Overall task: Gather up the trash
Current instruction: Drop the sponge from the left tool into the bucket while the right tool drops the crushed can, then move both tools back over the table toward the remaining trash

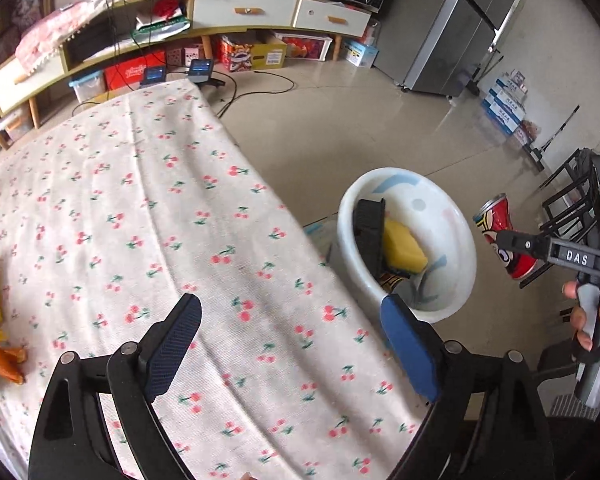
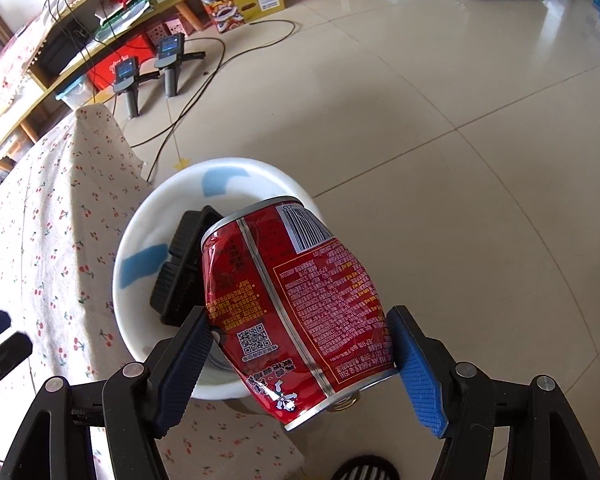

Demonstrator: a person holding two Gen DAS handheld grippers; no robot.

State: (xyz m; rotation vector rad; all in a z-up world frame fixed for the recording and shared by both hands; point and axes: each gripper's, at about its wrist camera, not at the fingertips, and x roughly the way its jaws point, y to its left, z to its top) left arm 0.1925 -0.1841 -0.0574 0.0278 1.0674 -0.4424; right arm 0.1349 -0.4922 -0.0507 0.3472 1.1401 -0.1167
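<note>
Right tongs (image 2: pixel 300 360) clamping dented red can (image 2: pixel 300 300); centre over white bin (image 2: pixel 140 240) before releasing; left tongs (image 1: pixel 292 348) spread, empty.

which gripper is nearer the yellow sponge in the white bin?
Right. The right gripper, clamping the dented red can, hangs above the white plastic bin holding the yellow sponge; the left gripper stands open over the cherry-print tablecloth beside it.

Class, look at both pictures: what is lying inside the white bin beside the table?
Inside the white round plastic bin lie a black ribbed plastic tray and a yellow sponge block, with a scrap of printed wrapper beneath. Its bottom is mostly covered; in the right wrist view the dented red can hides much.
</note>
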